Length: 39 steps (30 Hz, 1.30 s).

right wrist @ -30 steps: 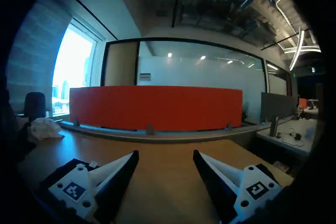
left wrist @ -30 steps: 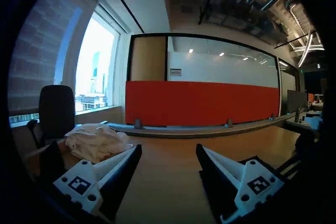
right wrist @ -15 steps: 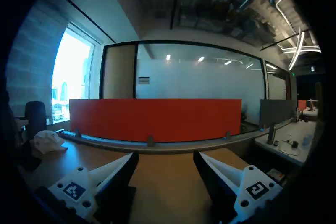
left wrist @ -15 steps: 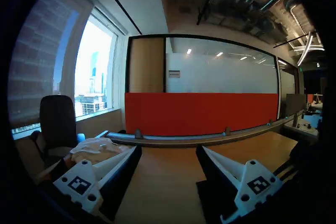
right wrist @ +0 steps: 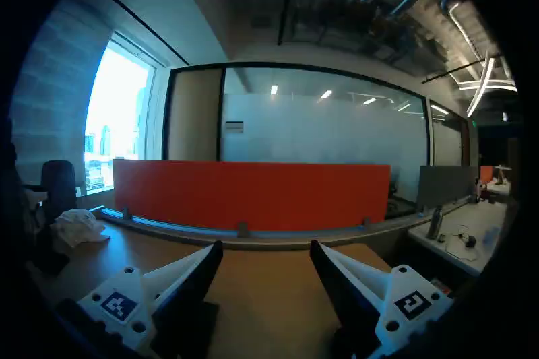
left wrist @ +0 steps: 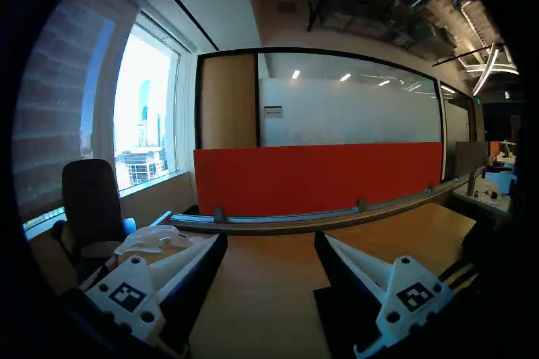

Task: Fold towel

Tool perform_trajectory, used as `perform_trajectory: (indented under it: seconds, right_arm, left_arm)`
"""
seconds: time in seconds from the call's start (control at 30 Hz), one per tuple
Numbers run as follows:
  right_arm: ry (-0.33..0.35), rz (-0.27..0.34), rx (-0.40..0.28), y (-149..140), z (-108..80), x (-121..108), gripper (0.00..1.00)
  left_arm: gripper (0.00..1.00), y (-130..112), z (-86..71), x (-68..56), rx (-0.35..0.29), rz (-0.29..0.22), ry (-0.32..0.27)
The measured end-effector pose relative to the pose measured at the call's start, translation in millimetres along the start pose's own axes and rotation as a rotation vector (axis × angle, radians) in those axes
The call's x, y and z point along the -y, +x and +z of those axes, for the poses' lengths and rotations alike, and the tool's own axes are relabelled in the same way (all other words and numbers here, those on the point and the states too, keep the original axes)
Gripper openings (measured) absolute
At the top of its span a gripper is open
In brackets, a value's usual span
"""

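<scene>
The towel (left wrist: pixel 153 246) lies in a crumpled white heap on the wooden desk (left wrist: pixel 269 305). In my left gripper view it sits at about eight o'clock, just behind the left-hand finger, which hides its lower edge. In my right gripper view the same heap (right wrist: pixel 79 227) is farther off, at about nine o'clock near the desk's (right wrist: pixel 269 291) far left end.

My left gripper (left wrist: pixel 269 238) has its jaws spread wide, with bare desk between the fingers and nothing held. My right gripper (right wrist: pixel 266 246) is likewise wide open and empty, low over the wood. Neither touches the towel.

Behind the towel, toward nine o'clock, stands a dark office chair (left wrist: pixel 91 201), also seen small at the left of the right gripper view (right wrist: pixel 57 187). Above it, at ten o'clock, is a bright window (left wrist: pixel 141 130). Straight ahead at twelve o'clock a red partition (left wrist: pixel 316 177) runs along the desk's far edge, with a glass wall (left wrist: pixel 350 110) above it. At three o'clock in the right gripper view is a neighbouring pale desk (right wrist: pixel 465 224) carrying small items too little to make out.
</scene>
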State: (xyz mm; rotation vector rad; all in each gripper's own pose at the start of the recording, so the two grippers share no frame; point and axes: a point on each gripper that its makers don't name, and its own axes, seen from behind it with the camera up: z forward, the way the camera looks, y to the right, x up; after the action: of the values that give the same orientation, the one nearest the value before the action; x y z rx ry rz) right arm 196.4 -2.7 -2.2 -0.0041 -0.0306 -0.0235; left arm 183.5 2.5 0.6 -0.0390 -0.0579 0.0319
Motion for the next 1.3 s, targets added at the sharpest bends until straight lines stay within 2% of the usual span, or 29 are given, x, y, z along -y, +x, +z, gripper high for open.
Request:
perform_trajectory:
  seconds: [0.27, 0.4, 0.63, 0.97, 1.3]
  right_arm:
    - [-0.001, -0.001, 0.003, 13, -0.3, -2, 1.0]
    - [0.026, -0.015, 0.022, 13, -0.4, 5, 1.0]
    - [0.113, -0.068, 0.073, 8, 0.3, 26, 1.0]
    - [0.24, -0.141, 0.149, -3, -0.4, 51, 1.0]
    - [0.373, -0.204, 0.264, -25, -8.8, 69, 1.0]
  left_arm:
    - [0.96, 10, 1.1, -2.4, 0.017, -0.003, -0.024]
    - [0.96, 10, 1.7, -3.3, 0.033, 0.004, -0.044]
    - [0.96, 3, -1.5, -11.1, 0.082, 0.034, -0.109]
    - [0.96, -7, -7.1, -32.9, 0.15, 0.073, -0.24]
    - [0.96, -20, -12.4, -53.6, 0.215, 0.11, -0.363]
